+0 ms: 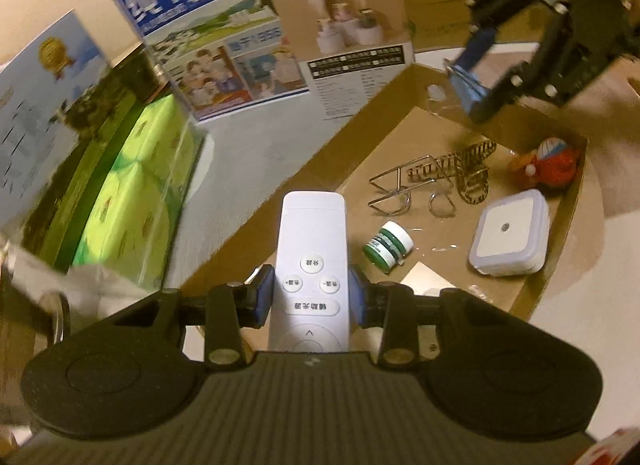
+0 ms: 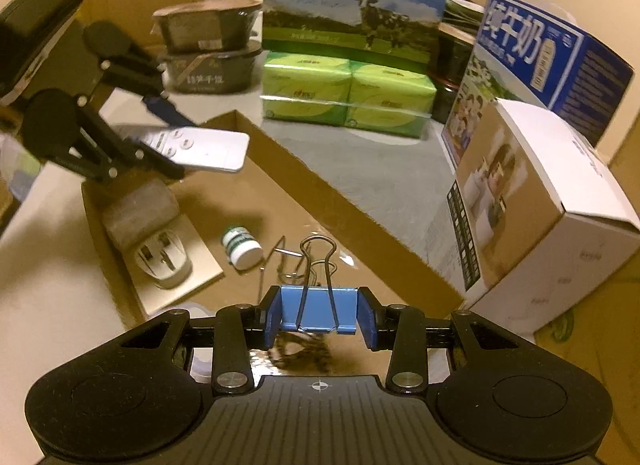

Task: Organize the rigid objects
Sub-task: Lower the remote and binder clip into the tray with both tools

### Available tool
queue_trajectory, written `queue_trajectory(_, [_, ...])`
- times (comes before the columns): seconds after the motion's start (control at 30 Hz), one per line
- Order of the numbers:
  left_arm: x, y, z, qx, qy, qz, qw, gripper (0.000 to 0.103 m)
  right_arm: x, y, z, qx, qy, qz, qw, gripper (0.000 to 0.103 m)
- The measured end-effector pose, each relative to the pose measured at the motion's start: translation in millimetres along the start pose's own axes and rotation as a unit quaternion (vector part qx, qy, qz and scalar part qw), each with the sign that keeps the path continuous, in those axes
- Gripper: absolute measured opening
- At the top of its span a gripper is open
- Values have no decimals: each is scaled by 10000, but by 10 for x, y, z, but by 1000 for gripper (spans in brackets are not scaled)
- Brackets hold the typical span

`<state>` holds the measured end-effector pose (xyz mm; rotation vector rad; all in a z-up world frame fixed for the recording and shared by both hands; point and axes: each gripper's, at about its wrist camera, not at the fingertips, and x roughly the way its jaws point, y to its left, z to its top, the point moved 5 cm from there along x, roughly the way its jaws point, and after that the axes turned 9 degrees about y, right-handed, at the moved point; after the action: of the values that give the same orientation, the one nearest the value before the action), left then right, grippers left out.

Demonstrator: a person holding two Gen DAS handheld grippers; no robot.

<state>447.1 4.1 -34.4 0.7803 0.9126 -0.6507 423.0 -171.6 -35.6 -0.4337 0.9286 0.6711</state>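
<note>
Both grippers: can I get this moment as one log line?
left gripper: shut on white remote | right gripper: shut on blue binder clip | both over cardboard tray

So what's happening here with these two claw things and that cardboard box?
A person is sorting small items with two hand-held grippers. The left gripper is clamped on a white remote control, and the right gripper is clamped on a blue binder clip. Both hang over a shallow cardboard tray that already holds a small green-and-white bottle, wire clips, a square white device and a toy.

Smooth white plastic remote (image 1: 311, 265)
</note>
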Motion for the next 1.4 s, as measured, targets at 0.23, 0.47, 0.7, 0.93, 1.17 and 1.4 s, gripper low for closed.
queue_trajectory(0.23, [186, 41, 30, 738, 36, 65, 9972, 35, 153, -80, 51, -662, 111, -171, 9976, 40])
queue_trajectory(0.47, [377, 30, 60, 1228, 211, 2, 9922, 35, 364, -163, 51, -1037, 314, -343, 9935, 40])
queue_trajectory(0.7, [502, 30, 84, 1327, 303, -143, 9906, 35, 498, -220, 75, -1075, 386, -358, 9928, 40])
queue_trajectory(0.93, [535, 124, 125, 865, 271, -177, 9957, 42, 573, -243, 77, -1040, 431, -390, 9929, 40])
queue_trajectory(1.17, [504, 113, 112, 842, 187, -193, 9961, 42, 596, -262, 80, -1006, 456, -401, 9931, 40])
queue_trajectory(1.4, [490, 107, 110, 809, 141, -174, 9965, 42, 600, -268, 91, -954, 454, -417, 9935, 40])
